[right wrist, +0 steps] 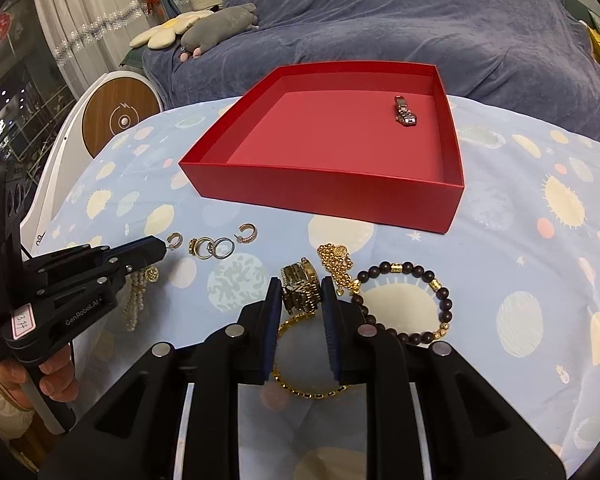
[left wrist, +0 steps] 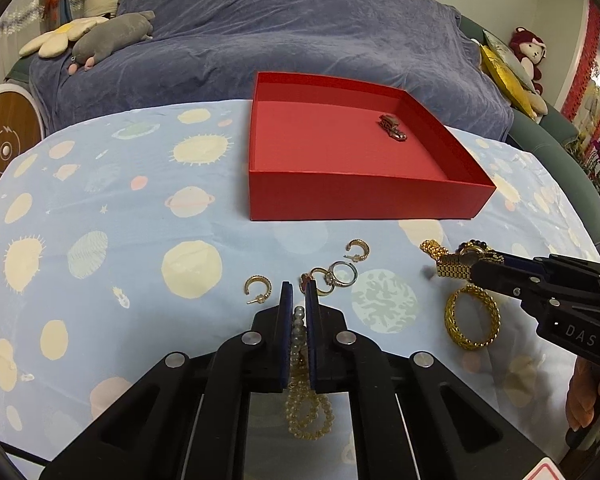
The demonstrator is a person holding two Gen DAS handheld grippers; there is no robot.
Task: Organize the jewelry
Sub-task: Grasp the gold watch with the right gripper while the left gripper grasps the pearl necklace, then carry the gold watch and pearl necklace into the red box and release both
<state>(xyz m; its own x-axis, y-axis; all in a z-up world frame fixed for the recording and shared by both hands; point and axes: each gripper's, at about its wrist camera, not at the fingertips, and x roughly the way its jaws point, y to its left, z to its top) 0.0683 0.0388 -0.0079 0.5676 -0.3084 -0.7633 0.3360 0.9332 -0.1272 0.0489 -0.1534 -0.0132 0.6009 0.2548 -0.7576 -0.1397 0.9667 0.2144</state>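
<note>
Near the front edge of the surface [left wrist: 100,200], a limp, light pearl strand [left wrist: 299,332] is pinched mid-length by the left gripper [left wrist: 299,292], while a stiffer, heavier gold watch [right wrist: 300,288] is clamped by its band in the right gripper [right wrist: 300,292].

A box [left wrist: 364,196] sits toward the back of the desk [left wrist: 100,208], before a sofa [left wrist: 300,32]; one clasp [left wrist: 392,126] lies in its far right corner. In front of the box, from left: earring [left wrist: 258,289], rings [left wrist: 336,276], earring [left wrist: 358,250], then watch [right wrist: 302,288], chain [right wrist: 336,260] and bead bracelet [right wrist: 412,300] on the right. A bangle [left wrist: 472,318] lies nearest, under the watch.
</note>
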